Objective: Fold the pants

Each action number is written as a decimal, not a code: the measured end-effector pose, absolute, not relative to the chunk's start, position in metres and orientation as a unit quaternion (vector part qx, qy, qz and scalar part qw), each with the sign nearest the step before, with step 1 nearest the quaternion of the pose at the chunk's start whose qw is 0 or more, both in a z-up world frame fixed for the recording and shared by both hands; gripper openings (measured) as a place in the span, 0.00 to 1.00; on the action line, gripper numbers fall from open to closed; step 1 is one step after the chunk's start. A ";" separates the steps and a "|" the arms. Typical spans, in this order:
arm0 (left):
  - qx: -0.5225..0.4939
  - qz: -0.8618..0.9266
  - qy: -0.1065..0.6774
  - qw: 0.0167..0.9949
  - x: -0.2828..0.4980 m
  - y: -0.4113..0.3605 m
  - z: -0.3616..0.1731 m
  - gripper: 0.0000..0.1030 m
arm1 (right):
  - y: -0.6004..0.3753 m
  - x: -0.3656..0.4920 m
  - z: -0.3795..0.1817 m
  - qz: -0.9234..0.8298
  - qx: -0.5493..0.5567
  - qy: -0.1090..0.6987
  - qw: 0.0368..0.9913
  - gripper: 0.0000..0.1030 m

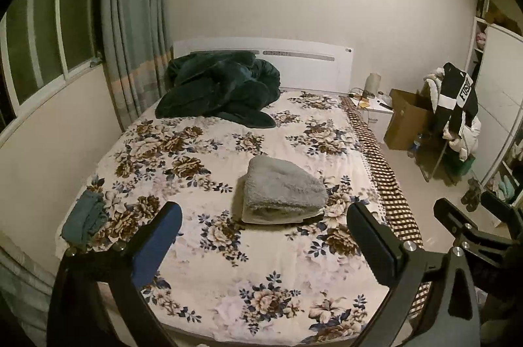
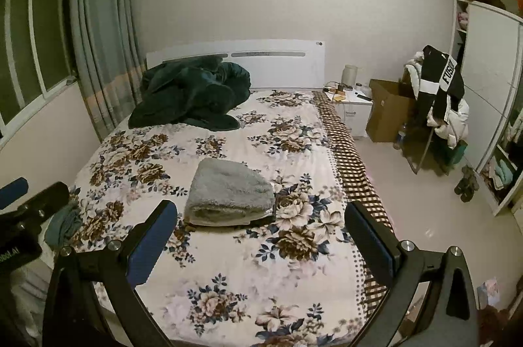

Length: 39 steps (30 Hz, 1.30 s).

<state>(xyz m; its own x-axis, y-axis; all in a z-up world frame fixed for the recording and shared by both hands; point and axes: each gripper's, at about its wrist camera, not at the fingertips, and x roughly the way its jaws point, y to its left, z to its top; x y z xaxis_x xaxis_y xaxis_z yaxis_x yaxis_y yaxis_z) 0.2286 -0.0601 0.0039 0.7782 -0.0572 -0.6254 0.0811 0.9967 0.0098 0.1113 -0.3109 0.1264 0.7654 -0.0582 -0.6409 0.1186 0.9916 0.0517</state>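
Pants folded and lying on the bed, both our tools empty.

Nearest us, the left hand-held gripper (image 1: 263,226) and the right hand-held gripper (image 2: 261,224) hang over the foot of the floral-sheeted bed (image 2: 228,265), each spread wide and grasping nothing. Just beyond their fingertips, mid-mattress, the grey fuzzy fleece pants (image 1: 282,190) lie as a compact, layered rectangle, stacked edges facing us. We judge the folding essentially finished; at most a tidy-up or putting the bundle away is left. A crumpled teal cloth (image 1: 85,217) lies at the bed's left edge, and farther off a dark green plush blanket (image 1: 222,87) is heaped against the white headboard (image 1: 307,65).
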 end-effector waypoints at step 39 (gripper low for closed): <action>0.035 -0.016 0.321 0.946 0.207 -0.051 0.008 1.00 | -0.299 0.106 0.123 -0.036 0.048 0.350 0.935 1.00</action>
